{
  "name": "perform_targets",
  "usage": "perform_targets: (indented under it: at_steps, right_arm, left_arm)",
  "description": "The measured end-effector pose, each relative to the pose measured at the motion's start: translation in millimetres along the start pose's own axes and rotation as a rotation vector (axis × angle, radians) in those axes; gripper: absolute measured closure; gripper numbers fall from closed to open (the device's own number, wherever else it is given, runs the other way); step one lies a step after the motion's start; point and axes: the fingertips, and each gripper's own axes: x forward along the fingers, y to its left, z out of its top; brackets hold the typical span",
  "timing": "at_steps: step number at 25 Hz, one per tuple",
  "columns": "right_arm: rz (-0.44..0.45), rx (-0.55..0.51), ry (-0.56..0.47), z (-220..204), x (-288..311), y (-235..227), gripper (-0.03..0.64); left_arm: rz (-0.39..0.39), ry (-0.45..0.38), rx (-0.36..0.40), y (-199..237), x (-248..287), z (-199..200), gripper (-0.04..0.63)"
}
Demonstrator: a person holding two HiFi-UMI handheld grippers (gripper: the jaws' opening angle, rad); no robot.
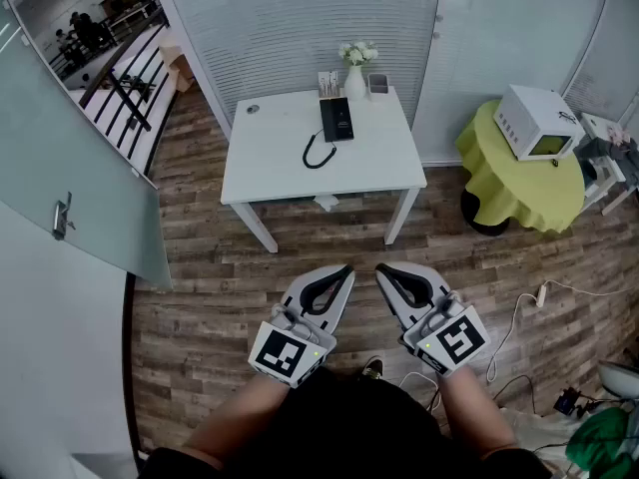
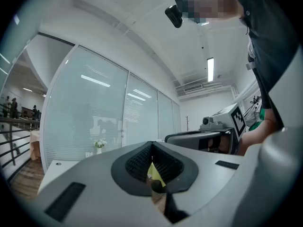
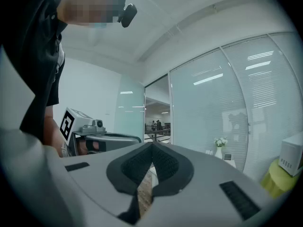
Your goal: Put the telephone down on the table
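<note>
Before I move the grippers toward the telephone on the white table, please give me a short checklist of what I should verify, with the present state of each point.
1. Left gripper empty: ok, shut, with nothing between its jaws.
2. Right gripper empty: ok, shut, nothing held.
3. Telephone resting on the table: ok, it lies flat near the far edge.
4. Grippers within reach of the telephone: not ok, both are over the floor, well short of the table.
5. Free room behind the telephone: not ok, a vase stands close behind it.
6. Handset seated properly: cannot tell, too small.
</note>
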Motion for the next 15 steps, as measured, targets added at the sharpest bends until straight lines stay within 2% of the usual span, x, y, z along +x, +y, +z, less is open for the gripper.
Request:
perform_targets:
  at_steps: [6, 15]
  right_arm:
    - [-0.004, -0.003, 0.028, -5, -6, -4, 0.595]
    - [0.011, 0.016, 0.015, -7, -24, -20, 0.595]
  left_arm:
    - [-0.019, 0.013, 0.011, -9, 3, -4, 0.586]
    - [-0.002, 0.031, 0.009, -23, 16, -7, 0.586]
